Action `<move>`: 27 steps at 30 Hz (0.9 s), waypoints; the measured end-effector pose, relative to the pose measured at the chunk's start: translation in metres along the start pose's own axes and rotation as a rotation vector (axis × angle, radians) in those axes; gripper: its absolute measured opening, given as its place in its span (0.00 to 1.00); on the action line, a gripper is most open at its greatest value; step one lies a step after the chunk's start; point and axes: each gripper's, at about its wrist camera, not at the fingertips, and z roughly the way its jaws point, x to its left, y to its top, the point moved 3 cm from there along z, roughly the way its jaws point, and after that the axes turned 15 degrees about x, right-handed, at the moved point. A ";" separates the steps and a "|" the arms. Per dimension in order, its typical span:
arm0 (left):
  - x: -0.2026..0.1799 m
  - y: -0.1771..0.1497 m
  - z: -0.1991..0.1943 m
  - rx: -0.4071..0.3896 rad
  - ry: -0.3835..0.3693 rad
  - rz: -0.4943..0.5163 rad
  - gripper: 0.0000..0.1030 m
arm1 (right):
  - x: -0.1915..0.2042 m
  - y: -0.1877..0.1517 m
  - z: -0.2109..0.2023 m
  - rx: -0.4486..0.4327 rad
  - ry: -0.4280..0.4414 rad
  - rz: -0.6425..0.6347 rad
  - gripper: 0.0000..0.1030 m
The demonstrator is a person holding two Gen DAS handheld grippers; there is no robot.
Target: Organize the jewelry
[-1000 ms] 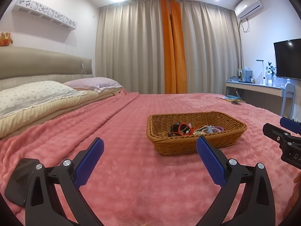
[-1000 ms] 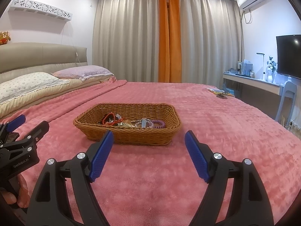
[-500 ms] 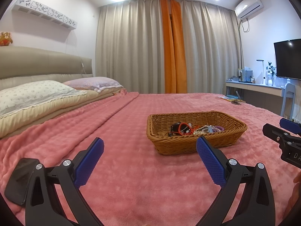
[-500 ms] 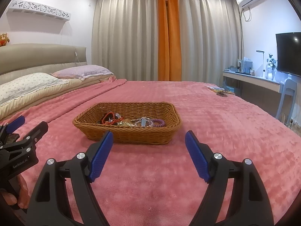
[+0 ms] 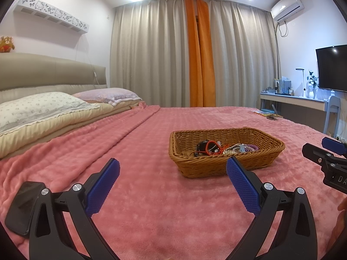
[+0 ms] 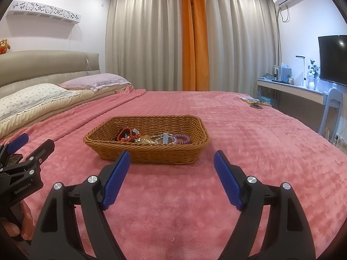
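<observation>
The left claw [image 6: 28,145] body reads "GenRoboLAI"

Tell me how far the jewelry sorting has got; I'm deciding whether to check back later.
Nothing looks sorted yet: the jewelry lies in a tangled pile in the wicker basket on the pink blanket. Nothing is in hand: the left gripper and the right gripper sit short of the basket, jaws open and empty. All picking out and arranging remains.

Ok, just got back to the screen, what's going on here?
A person holds the left gripper and the right gripper above the pink bedspread, both open and empty, aimed at the wicker basket. The jewelry lies tangled inside the basket, and neither gripper touches it.
</observation>
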 end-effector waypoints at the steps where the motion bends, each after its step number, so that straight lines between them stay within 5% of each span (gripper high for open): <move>1: 0.000 0.000 0.000 0.000 0.000 0.000 0.93 | 0.000 0.000 0.000 0.000 -0.001 0.001 0.75; 27: 0.000 0.001 0.000 0.001 0.000 0.000 0.93 | -0.001 0.000 0.002 0.003 -0.002 0.007 0.82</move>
